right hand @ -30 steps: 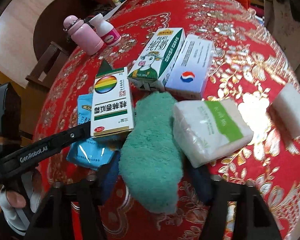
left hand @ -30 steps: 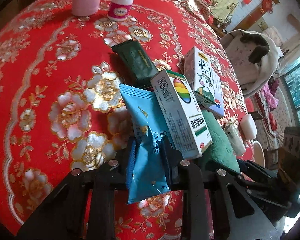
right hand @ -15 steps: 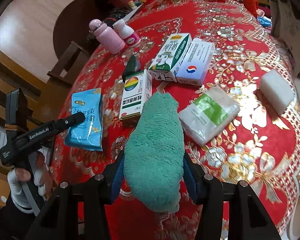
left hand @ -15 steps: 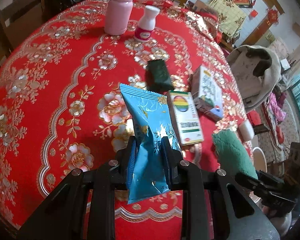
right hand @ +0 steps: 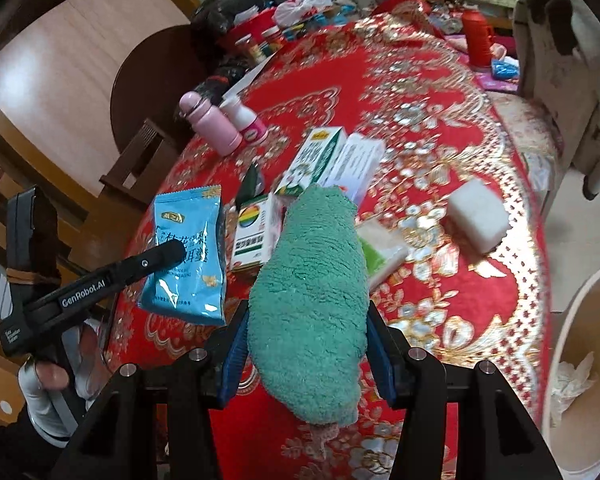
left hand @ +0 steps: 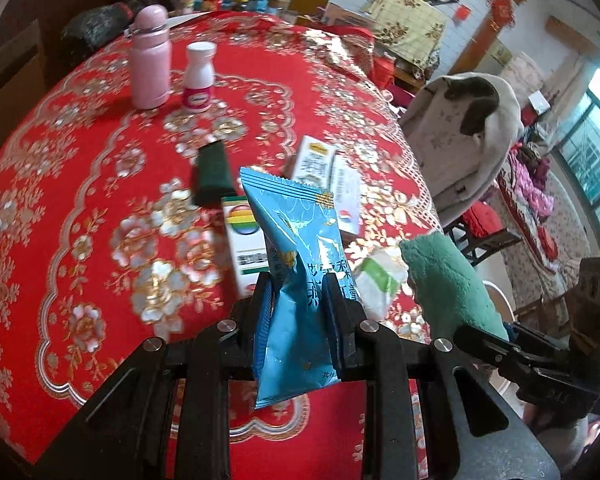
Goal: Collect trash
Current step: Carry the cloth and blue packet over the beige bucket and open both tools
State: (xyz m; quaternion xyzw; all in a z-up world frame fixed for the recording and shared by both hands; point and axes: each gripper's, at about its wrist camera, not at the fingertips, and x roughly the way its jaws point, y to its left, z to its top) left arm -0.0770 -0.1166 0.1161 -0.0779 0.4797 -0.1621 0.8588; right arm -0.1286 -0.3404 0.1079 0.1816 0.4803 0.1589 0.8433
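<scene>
Lifted now, both at once: blue snack packet (left hand: 296, 280) and green cloth (right hand: 312, 300), which a second ago lay in the pile among the boxes near the front edge of the table (left hand: 80, 208). Held well clear of the red tablecloth, with much more of the surface visible below. Left gripper (left hand: 298, 312) clamped narrow on the packet's middle; right gripper (right hand: 306, 344) closed around the thick cloth. Left behind on the cloth-covered surface: rainbow box (right hand: 252, 236), milk carton (right hand: 312, 156), tissue pack (right hand: 380, 252), white block (right hand: 476, 212). Probably next a carry to the beige bin (right hand: 580, 360) beyond the table's right edge, with crumpled paper inside already. More items remaining, so several trips still needed.
</scene>
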